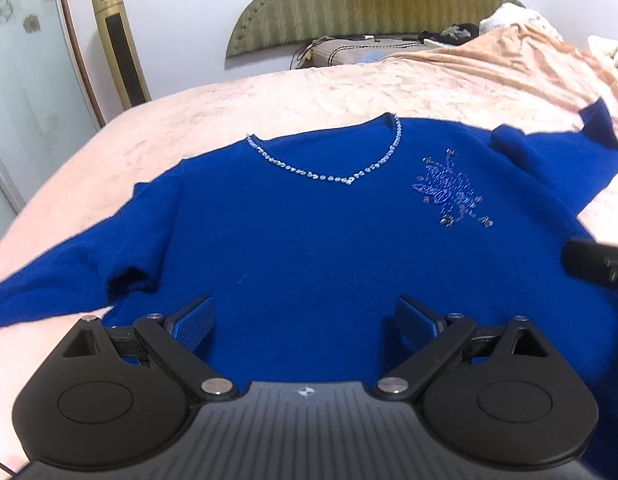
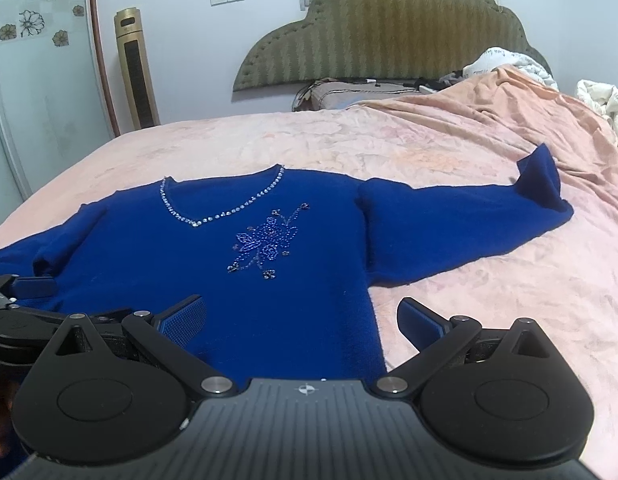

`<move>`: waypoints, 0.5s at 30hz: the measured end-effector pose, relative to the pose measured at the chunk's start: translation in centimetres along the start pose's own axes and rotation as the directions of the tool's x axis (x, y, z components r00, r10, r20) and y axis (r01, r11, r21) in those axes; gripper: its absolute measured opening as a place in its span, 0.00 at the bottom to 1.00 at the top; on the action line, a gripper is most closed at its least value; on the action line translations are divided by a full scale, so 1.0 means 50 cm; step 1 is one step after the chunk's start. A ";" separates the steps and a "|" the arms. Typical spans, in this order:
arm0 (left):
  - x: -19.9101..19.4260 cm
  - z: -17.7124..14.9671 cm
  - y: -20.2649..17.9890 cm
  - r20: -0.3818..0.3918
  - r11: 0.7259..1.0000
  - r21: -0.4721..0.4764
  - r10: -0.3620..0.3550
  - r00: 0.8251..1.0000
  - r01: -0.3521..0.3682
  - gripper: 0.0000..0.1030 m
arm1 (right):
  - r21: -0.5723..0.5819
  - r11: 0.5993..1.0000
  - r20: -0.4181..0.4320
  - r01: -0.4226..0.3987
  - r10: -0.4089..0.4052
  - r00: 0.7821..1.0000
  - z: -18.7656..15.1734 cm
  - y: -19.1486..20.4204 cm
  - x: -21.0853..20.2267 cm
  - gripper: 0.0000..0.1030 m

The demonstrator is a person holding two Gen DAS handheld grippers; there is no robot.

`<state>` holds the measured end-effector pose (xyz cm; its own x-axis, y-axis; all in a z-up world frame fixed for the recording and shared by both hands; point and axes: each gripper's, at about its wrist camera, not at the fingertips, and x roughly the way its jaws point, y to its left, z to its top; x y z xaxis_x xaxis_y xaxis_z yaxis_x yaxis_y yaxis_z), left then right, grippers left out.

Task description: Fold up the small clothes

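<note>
Blue sweater [image 2: 237, 292] lying flat, front side up, on pink bed cover [image 2: 429, 144], near the foot edge of the bed, neck pointing to the headboard [image 2: 389, 36]. V-neck trimmed w/ small clear stones [image 2: 213, 216]; beaded flower motif [image 2: 265, 244] on the chest. One sleeve [image 2: 461, 224] stretched out toward the right edge of the bed, cuff turned up a little. Other sleeve [image 1: 65, 280] running toward the left edge, w/ a fold near the armpit.

Left gripper [image 1: 305, 320] released, fingers wide apart, hovering over lower part of the sweater body, approx. in the middle of it; nothing between the blue pads [image 1: 193, 320]. Cannot tell if the tips touch the fabric.

Right gripper [image 2: 303, 320] also released, spread wide, above the right side edge of the sweater body: left finger over blue fabric, right finger over bare cover. Nothing grasped.

In the bkgd: gold tower fan [image 2: 135, 68] by the wall near the left head corner, pillow [image 2: 337, 94] under the headboard, white bedding [image 2: 601, 100] crumpled at the right edge.
</note>
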<state>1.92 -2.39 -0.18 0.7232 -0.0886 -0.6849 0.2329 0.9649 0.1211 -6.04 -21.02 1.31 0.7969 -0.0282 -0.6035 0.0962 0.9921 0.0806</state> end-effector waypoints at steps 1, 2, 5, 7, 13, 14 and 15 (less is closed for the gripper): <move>0.000 0.002 0.002 0.002 1.000 -0.009 -0.002 1.000 0.002 0.94 | -0.003 1.000 0.003 -0.002 0.002 1.000 -0.001 0.001 -0.001 1.00; 0.000 0.002 0.002 0.008 1.000 -0.013 0.005 1.000 -0.005 0.94 | -0.005 1.000 0.005 -0.001 0.001 1.000 -0.001 0.001 -0.001 1.00; 0.001 0.004 0.002 0.031 0.999 -0.008 0.036 0.999 -0.036 0.94 | 0.000 1.000 0.005 0.001 -0.001 1.000 -0.002 -0.001 0.000 1.00; 0.002 0.004 0.000 0.038 0.998 0.004 0.061 0.997 -0.061 0.94 | 0.008 1.000 0.002 0.001 -0.001 1.000 -0.002 -0.005 0.001 1.00; 0.010 0.007 0.004 0.023 0.999 -0.010 0.049 0.999 -0.049 0.94 | 0.009 1.000 -0.002 -0.003 0.003 1.000 -0.001 -0.008 0.003 1.00; 0.011 0.007 0.004 0.021 0.999 -0.010 0.050 0.999 -0.050 0.94 | 0.007 1.000 -0.003 -0.005 0.005 1.000 -0.001 -0.007 0.004 1.00; 0.011 0.006 0.004 0.020 0.999 -0.011 0.051 0.999 -0.050 0.94 | 0.006 1.000 -0.004 -0.006 0.006 1.000 0.000 -0.006 0.005 1.00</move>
<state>2.56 -2.30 -0.33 0.7467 -0.0445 -0.6636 0.1892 0.9707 0.1478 -5.88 -21.35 1.12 0.7950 -0.0220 -0.6063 0.0954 0.9914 0.0891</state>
